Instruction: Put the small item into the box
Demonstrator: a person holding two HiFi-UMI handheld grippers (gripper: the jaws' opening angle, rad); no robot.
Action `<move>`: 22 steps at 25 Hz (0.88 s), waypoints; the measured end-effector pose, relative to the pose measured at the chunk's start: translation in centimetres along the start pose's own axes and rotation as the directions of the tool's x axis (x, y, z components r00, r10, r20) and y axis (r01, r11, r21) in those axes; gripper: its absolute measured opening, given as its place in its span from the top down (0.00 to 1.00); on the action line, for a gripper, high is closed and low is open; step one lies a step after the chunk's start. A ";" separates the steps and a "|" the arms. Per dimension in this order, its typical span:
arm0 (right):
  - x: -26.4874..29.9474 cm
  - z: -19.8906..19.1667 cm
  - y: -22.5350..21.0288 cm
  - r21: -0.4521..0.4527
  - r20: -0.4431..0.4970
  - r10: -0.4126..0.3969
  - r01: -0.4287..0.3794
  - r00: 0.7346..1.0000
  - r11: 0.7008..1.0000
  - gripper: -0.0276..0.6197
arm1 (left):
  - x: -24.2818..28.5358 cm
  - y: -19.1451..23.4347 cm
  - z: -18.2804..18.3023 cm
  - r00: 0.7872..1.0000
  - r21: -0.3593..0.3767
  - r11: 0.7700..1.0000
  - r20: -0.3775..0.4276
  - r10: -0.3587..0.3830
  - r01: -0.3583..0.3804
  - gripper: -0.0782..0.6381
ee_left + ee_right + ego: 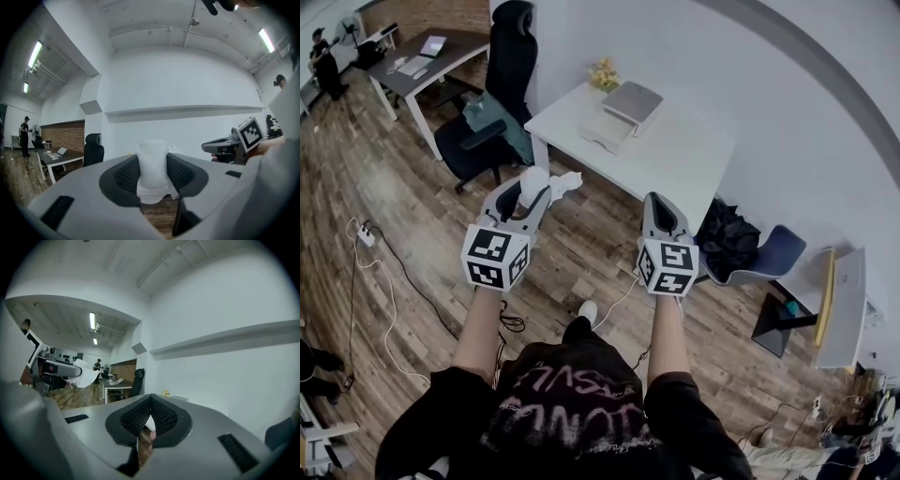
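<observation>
Between the jaws of the left gripper point(153, 176), a small white crumpled, mesh-wrapped item point(151, 157) is clamped, its top standing above the pads. The carrying step is judged to be in hand: the shallow white cardboard box point(622, 114) is set on the white tabletop point(680, 159) ahead, well apart from the item. Next, the item needs to be brought over the box and released. The jaws of the right gripper point(150, 416) are closed together on nothing.
</observation>
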State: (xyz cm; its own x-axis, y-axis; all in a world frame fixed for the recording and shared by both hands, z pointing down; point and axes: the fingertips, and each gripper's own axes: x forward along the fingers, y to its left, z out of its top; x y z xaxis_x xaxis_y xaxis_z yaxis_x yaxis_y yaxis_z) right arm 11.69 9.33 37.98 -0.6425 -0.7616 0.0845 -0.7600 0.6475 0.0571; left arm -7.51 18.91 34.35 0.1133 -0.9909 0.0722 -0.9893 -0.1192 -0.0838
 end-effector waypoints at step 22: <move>19.7 0.6 -12.0 0.045 -0.003 0.027 -0.027 1.000 0.999 0.94 | 21.5 6.5 0.6 0.999 -0.015 0.999 -0.037 0.028 -0.028 0.65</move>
State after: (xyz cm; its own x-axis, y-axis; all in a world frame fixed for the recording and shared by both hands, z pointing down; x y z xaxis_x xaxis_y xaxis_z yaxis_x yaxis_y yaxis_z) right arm 8.08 -13.48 38.38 -0.6626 -0.7436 0.0889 -0.7460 0.6659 0.0100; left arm -11.45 -3.20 34.71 0.0821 -0.9909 0.1067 -0.9934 -0.0899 -0.0706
